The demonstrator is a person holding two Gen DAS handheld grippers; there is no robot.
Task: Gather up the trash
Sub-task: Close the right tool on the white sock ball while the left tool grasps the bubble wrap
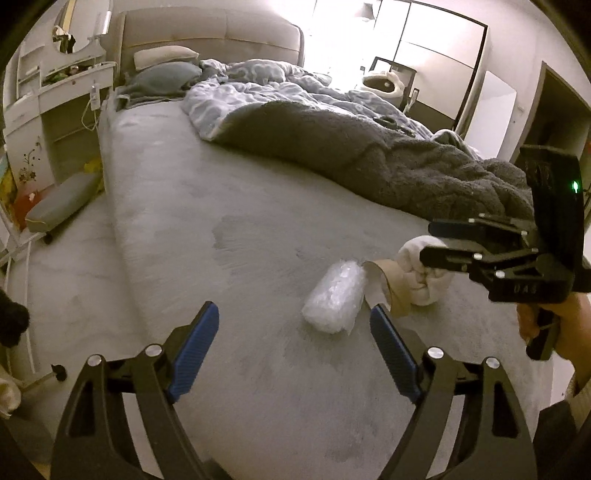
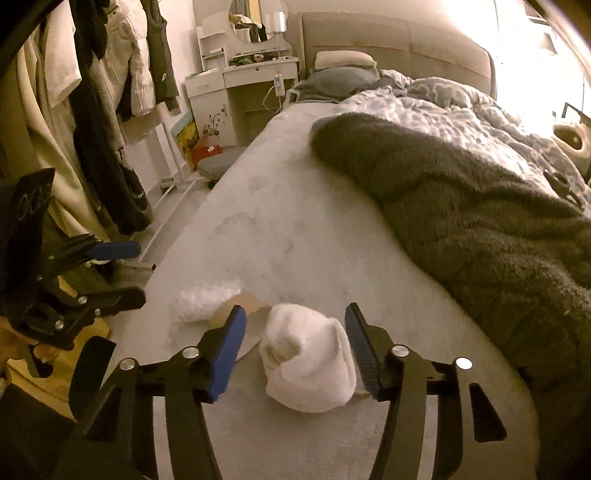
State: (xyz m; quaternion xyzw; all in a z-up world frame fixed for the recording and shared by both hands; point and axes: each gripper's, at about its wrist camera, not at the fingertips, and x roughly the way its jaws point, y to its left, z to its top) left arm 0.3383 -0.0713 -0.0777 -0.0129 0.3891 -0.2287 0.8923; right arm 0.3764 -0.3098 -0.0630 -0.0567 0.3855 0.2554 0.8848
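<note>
Crumpled white wad (image 2: pixel 308 363) between right tongs (image 2: pixel 295 343), clear plastic bundle (image 1: pixel 334 301) beside

Bedroom with a grey bed (image 1: pixel 221 192) and padded headboard (image 1: pixel 210 37). White dressing table (image 2: pixel 255 70) beside it; bright window (image 1: pixel 340 29) behind.

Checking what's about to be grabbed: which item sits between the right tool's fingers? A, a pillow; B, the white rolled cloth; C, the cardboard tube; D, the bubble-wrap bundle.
B: the white rolled cloth lies between the right tool's fingers on the bed.
</note>
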